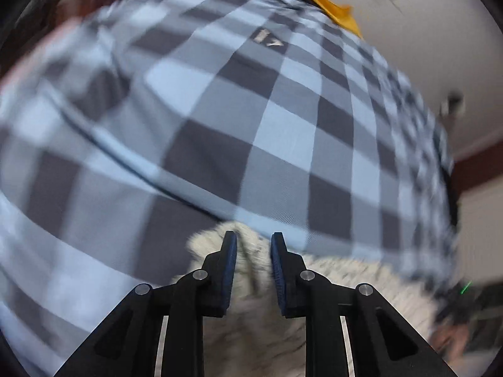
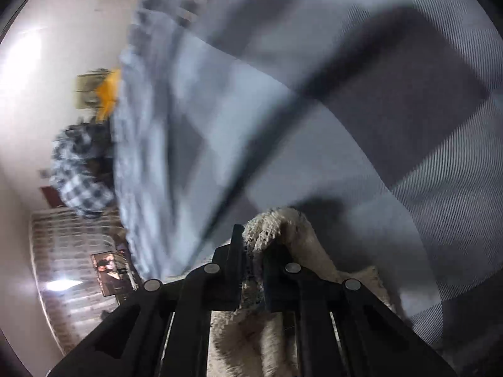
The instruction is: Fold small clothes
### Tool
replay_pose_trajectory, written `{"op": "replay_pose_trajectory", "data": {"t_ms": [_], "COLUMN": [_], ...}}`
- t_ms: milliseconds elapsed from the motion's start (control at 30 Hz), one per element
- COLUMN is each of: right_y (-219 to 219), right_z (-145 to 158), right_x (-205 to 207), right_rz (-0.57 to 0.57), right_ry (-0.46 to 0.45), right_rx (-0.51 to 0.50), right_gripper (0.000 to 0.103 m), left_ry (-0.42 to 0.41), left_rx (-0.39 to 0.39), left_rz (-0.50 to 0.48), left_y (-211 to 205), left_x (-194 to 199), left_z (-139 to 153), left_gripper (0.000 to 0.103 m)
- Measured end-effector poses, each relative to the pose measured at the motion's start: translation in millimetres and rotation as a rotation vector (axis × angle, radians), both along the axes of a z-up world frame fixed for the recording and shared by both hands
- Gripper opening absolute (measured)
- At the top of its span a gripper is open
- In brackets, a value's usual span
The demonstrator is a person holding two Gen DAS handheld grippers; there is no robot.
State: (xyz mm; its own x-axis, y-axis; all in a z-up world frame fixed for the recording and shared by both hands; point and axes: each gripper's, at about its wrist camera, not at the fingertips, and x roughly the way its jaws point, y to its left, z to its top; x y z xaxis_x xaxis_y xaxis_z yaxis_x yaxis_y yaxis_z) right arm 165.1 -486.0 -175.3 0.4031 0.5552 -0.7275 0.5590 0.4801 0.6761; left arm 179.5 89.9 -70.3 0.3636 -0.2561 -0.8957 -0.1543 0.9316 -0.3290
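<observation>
Fuzzy cream garment (image 1: 251, 282) pinched in both left tongs (image 1: 253, 242) and right tongs (image 2: 251, 245), low over checked bedspread (image 1: 220, 110). Soft, light, floppy; best gripped at opposite edge corners.

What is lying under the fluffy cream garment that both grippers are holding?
Under the fluffy cream garment lies a blue-and-grey checked bedcover, spread wide around it. What the bedcover itself covers cannot be seen, and the garment's underside is hidden.
</observation>
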Motion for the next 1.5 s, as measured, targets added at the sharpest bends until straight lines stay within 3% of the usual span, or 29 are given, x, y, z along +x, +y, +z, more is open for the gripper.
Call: {"op": "replay_pose_trajectory", "data": {"t_ms": [33, 100, 167, 200, 233, 267, 333, 400, 433, 500, 600, 633, 733, 800, 867, 967, 1000, 1033, 1067, 1100, 1133, 1200, 1233, 1300, 1367, 1500], "right_y": [-2, -3, -5, -4, 1, 13, 48, 100, 123, 169, 232, 245, 280, 282, 279, 247, 230, 215, 201, 179, 164, 139, 136, 140, 157, 183], "right_z": [6, 37, 72, 102, 127, 152, 184, 203, 204, 190, 155, 145, 100, 71, 63, 69, 71, 71, 70, 72, 75, 89, 97, 120, 140, 150], "right_x": [-3, -4, -7, -14, -22, -31, -45, -64, -69, -78, -72, -70, -53, -41, -40, -38, -41, -41, -40, -44, -48, -60, -65, -82, -97, -102], "right_rz": [-0.010, 0.030, 0.056, 0.033, 0.018, 0.031, 0.101, 0.188, 0.228, 0.353, 0.513, 0.541, 0.710, 0.816, 0.848, 0.738, 0.680, 0.629, 0.580, 0.516, 0.469, 0.349, 0.318, 0.277, 0.263, 0.324], "right_ry": [0.033, 0.007, 0.013, 0.004, -0.020, -0.060, -0.144, -0.235, -0.269, -0.343, -0.408, -0.402, -0.282, -0.183, -0.165, -0.131, -0.087, -0.036, 0.022, 0.077, 0.084, 0.044, 0.031, 0.022, -0.077, -0.267], "right_rx": [0.000, -0.054, -0.206, -0.363, -0.495, -0.614, -0.733, -0.761, -0.742, -0.614, -0.398, -0.382, -0.421, -0.514, -0.552, -0.602, -0.668, -0.736, -0.801, -0.851, -0.830, -0.740, -0.753, -0.911, -1.002, -0.904], "right_gripper": [0.009, 0.018, 0.053, 0.061, 0.071, 0.075, 0.076, 0.081, 0.089, 0.092, 0.092, 0.092, 0.092, 0.092, 0.091, 0.091, 0.091, 0.091, 0.091, 0.091, 0.091, 0.089, 0.089, 0.091, 0.091, 0.091], "left_ry": [-0.007, -0.046, -0.094, -0.114, -0.128, -0.128, -0.118, -0.105, -0.095, -0.072, -0.050, -0.043, -0.002, 0.025, 0.012, 0.008, 0.009, 0.022, 0.034, 0.044, 0.048, 0.014, -0.011, -0.094, -0.185, -0.353], "left_rx": [0.109, 0.336, 0.463, 0.468, 0.437, 0.393, 0.255, 0.142, 0.104, 0.007, -0.043, -0.024, 0.079, 0.113, 0.122, 0.225, 0.216, 0.268, 0.351, 0.446, 0.533, 0.586, 0.641, 0.728, 0.685, 0.434], "left_rz": [-0.045, -0.118, -0.184, -0.208, -0.230, -0.244, -0.267, -0.309, -0.332, -0.408, -0.487, -0.494, -0.455, -0.428, -0.415, -0.326, -0.308, -0.277, -0.247, -0.207, -0.149, -0.069, -0.023, 0.021, -0.012, -0.152], "left_y": [-3, -8, -16, -19, -24, -27, -46, -68, -81, -109, -136, -141, -137, -125, -109, -78, -68, -56, -50, -42, -31, -16, -11, -13, -24, -57], "left_x": [-5, -21, -42, -53, -66, -75, -99, -114, -116, -120, -116, -114, -102, -94, -88, -85, -85, -85, -86, -87, -88, -93, -96, -104, -110, -108], "left_z": [13, 37, 60, 69, 78, 82, 85, 78, 72, 54, 29, 22, -13, -30, -33, -32, -33, -35, -36, -36, -32, -21, -12, 7, 22, 39], "left_gripper": [0.021, 0.022, 0.022, 0.022, 0.022, 0.022, 0.022, 0.027, 0.031, 0.049, 0.058, 0.058, 0.060, 0.060, 0.060, 0.060, 0.060, 0.060, 0.075, 0.102, 0.103, 0.103, 0.103, 0.103, 0.103, 0.103]}}
